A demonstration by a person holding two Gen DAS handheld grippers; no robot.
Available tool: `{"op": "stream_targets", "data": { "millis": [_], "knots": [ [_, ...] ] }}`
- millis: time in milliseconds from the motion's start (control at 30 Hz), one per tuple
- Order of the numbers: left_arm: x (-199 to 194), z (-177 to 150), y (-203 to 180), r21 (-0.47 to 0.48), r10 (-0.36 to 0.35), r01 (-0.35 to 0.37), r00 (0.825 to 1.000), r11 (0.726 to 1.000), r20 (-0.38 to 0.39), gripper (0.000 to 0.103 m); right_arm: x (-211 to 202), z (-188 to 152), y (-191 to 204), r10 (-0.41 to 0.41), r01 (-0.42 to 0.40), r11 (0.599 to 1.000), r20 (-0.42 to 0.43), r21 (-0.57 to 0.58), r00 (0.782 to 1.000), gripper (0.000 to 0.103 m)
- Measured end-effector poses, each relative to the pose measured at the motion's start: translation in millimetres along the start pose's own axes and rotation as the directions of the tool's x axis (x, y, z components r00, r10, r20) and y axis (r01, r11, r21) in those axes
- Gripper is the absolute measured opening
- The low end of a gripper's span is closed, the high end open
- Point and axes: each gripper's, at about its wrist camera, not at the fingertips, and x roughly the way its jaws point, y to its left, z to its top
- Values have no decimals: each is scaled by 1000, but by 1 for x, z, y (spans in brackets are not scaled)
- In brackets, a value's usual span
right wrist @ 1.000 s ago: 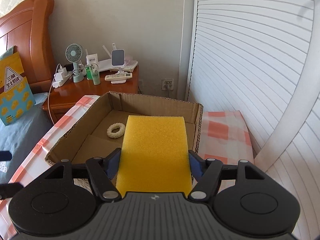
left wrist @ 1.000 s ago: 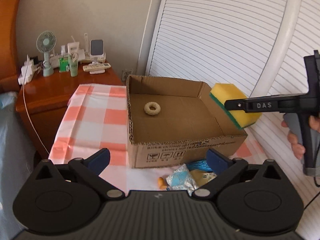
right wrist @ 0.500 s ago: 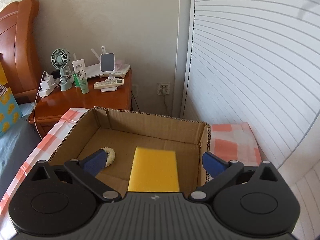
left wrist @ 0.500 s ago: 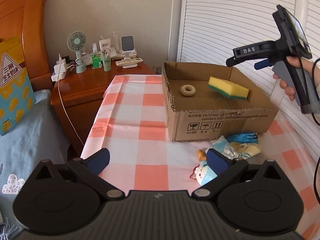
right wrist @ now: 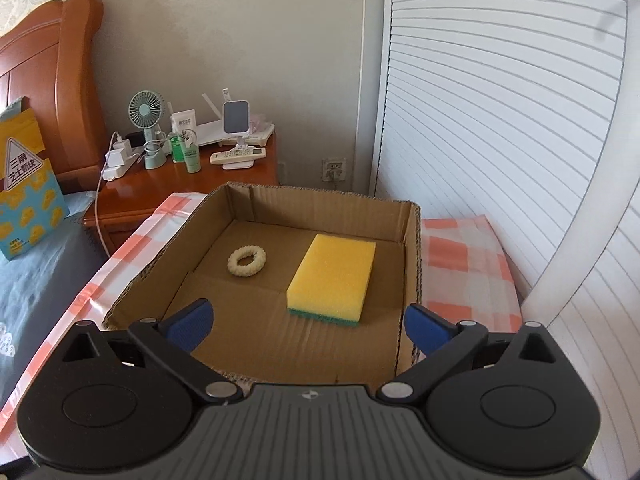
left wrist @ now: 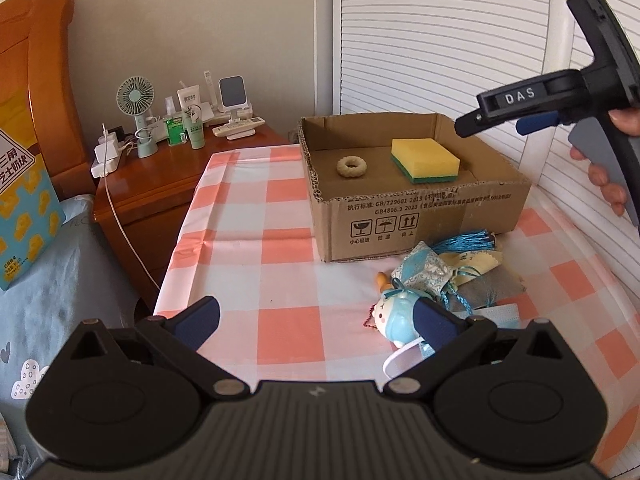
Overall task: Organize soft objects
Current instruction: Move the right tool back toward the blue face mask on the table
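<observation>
A yellow sponge with a green underside (right wrist: 332, 278) lies flat in the cardboard box (right wrist: 412, 264), right of a cream scrunchie ring (right wrist: 246, 261). Both also show in the left wrist view: the sponge (left wrist: 424, 160), the ring (left wrist: 351, 167), the box (left wrist: 420, 216). My right gripper (right wrist: 306, 326) is open and empty above the box's near edge; it shows in the left wrist view (left wrist: 500, 120). My left gripper (left wrist: 316, 320) is open and empty over the checked cloth. A blue plush doll (left wrist: 394, 318), a patterned pouch (left wrist: 426, 272), a blue tassel (left wrist: 466, 238) and a grey cloth (left wrist: 492, 288) lie in front of the box.
A wooden nightstand (left wrist: 168, 176) at the back left holds a small fan (left wrist: 136, 114), bottles, a charger and a remote. A bed with a blue cover (left wrist: 48, 288) is on the left. White louvred doors (right wrist: 500, 120) stand on the right. A face mask (left wrist: 500, 316) lies near the plush.
My right gripper opened and let go of the sponge, which dropped into the box. The right gripper rose and pulled back. My left gripper drew back and up from the box.
</observation>
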Motion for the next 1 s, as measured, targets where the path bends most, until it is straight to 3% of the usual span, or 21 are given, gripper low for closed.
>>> {"op": "stream_targets", "data": {
  "millis": [267,667,1000],
  "knots": [
    [-11,-16,7,-20,-12,13,1000,1000,7,102,-36,-58,28,110,-111,993,-17,-45,994,103],
    [-25,-40,10,3,-33,33,999,999,1,102,-59,-139,57,136,-145,982,-82,-121,987,103],
    [-31,-46,11,-19,-32,32,999,999,3,102,-46,-146,85,222,-237,951,-92,-199,971,103]
  ]
}}
